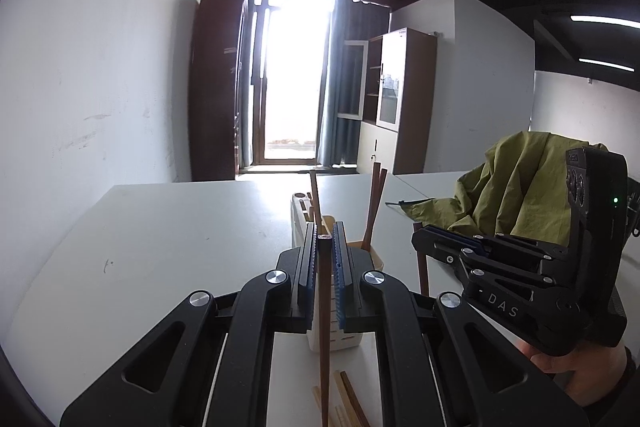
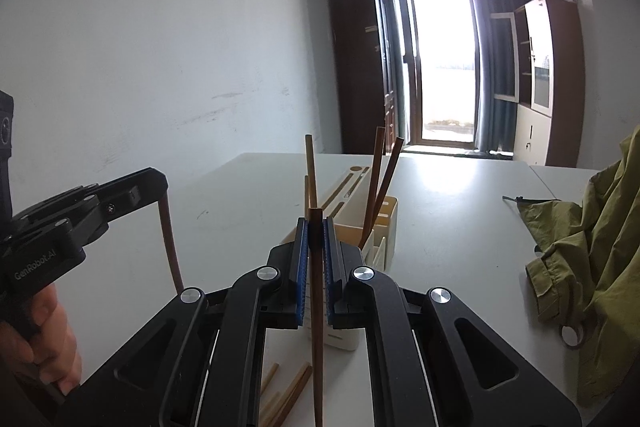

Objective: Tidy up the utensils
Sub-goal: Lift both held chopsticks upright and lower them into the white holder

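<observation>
Fingers of left gripper clamping 1 brown chopstick, right gripper pinching another chopstick, both above white utensil holder, loose chopsticks on bench before it.

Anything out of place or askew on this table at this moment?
Yes. An olive-green jacket lies crumpled on the white table, unrelated to utensils. Loose chopsticks lie scattered in front of the white holder, and the chopsticks in the holder lean at different angles. No damage visible.
</observation>
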A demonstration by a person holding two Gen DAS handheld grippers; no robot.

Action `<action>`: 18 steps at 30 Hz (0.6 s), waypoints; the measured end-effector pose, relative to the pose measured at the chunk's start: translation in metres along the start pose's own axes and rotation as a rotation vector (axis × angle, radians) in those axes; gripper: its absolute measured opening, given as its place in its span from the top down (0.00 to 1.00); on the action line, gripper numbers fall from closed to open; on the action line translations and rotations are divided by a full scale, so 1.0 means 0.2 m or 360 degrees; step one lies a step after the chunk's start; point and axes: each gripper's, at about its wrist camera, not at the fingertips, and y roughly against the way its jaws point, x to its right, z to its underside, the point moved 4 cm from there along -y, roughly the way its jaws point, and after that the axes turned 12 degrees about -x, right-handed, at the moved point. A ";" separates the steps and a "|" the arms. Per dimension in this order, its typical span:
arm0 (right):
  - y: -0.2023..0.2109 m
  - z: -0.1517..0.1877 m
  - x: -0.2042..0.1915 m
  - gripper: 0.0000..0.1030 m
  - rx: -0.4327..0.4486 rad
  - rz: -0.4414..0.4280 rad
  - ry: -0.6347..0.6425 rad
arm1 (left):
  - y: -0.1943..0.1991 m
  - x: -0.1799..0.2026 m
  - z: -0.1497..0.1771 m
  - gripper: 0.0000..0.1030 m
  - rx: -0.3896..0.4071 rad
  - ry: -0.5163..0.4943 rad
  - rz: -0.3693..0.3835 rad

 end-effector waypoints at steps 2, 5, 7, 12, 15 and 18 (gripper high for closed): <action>0.01 -0.03 0.00 0.92 0.0034 -0.0024 0.0005 | 0.00 0.01 -0.02 0.93 0.0028 -0.0002 0.0022; 0.02 -0.06 0.01 0.92 0.0067 -0.0054 0.0008 | -0.01 0.03 -0.06 0.93 0.0068 -0.0007 0.0020; 0.03 -0.07 0.02 0.92 0.0087 -0.0054 0.0014 | -0.01 0.04 -0.08 0.93 0.0091 -0.0004 0.0019; 0.08 -0.13 0.03 0.92 0.0185 -0.0083 0.0018 | 0.05 0.06 -0.13 0.93 0.0203 -0.0005 0.0022; 0.12 -0.15 0.03 0.92 0.0274 -0.0102 0.0026 | 0.10 0.08 -0.17 0.93 0.0293 -0.0007 0.0006; 0.17 -0.19 0.03 0.92 0.0349 -0.0129 0.0028 | 0.14 0.10 -0.20 0.93 0.0364 -0.0007 0.0007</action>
